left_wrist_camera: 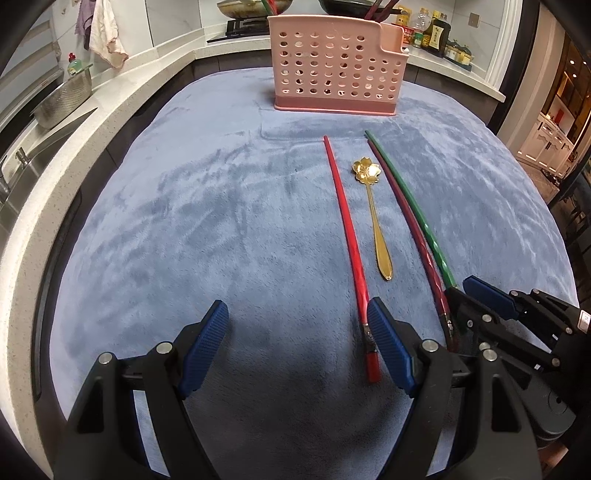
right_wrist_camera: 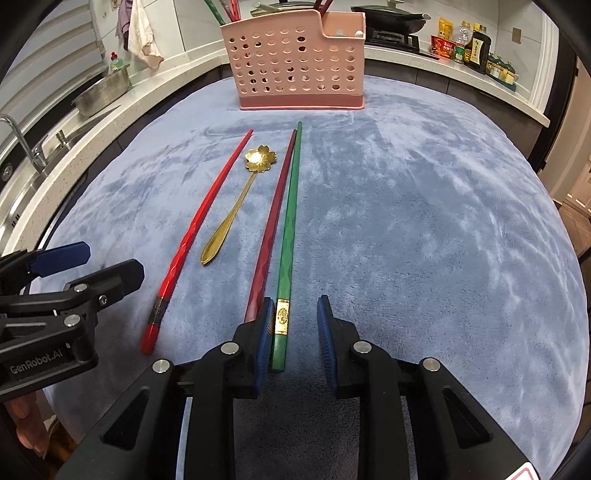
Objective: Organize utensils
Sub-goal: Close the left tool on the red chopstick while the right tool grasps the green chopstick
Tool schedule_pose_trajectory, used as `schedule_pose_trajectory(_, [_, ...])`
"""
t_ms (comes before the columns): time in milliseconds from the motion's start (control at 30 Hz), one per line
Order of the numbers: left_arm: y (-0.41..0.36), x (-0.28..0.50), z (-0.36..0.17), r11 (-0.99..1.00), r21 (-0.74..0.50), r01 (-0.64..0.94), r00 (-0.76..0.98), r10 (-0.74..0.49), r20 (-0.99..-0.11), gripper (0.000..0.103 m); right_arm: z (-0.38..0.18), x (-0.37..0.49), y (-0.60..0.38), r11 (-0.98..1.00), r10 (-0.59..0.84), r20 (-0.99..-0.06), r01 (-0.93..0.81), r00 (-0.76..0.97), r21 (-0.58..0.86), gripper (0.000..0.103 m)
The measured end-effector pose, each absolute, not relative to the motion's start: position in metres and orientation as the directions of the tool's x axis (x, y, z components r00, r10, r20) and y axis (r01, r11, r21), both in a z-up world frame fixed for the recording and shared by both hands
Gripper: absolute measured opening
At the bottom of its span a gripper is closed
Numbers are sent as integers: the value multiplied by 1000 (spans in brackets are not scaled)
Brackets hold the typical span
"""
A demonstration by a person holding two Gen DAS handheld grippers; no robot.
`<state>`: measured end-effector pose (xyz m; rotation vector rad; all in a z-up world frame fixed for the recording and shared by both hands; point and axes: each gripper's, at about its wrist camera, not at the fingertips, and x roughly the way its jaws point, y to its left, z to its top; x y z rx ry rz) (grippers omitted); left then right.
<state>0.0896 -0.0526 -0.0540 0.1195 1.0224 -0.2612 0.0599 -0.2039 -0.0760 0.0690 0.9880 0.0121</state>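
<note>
Right gripper [right_wrist_camera: 293,325] was seen narrow, not yet clamped, around thin, stiff, slippery green chopstick [right_wrist_camera: 290,229]; grip judged best at butt, 6 o'clock end.

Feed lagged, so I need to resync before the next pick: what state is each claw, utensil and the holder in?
Left claw: open wide, holding nothing.
Right claw: open narrowly, astride green chopstick, not clamped.
Dark red chopstick: flat on cloth, beside green chopstick.
Red chopstick: flat, loose.
Pink holder: upright, stored chopsticks inside.
Gold spoon: flat, bowl toward pink holder.
</note>
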Motion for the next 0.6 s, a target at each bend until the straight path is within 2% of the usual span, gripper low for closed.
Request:
schedule_pose_trajectory(133, [-56, 88, -54, 957, -33, 287, 489, -176, -854, 73, -76, 59, -210, 997, 38, -835, 33, 548, 66, 7])
schedule_pose_trajectory(433, [-71, 82, -69, 939, -65, 337, 423, -212, -881, 73, -74, 55, -219, 996, 32, -834, 53, 550, 73, 7])
schedule_pose_trajectory(500, [-70, 83, -74, 941, -77, 330, 405, -215, -889, 71, -73, 54, -220, 996, 30, -834, 56, 551, 72, 7])
schedule_pose_trajectory(533, [-69, 83, -75, 941, -83, 327, 399, -217, -891, 66, -73, 53, -221, 996, 29, -834, 58, 551, 73, 7])
schedule_pose_trajectory(600, [-65, 84, -77, 944, -103, 313, 392, -228, -891, 65, -72, 51, -223, 995, 27, -834, 63, 551, 74, 7])
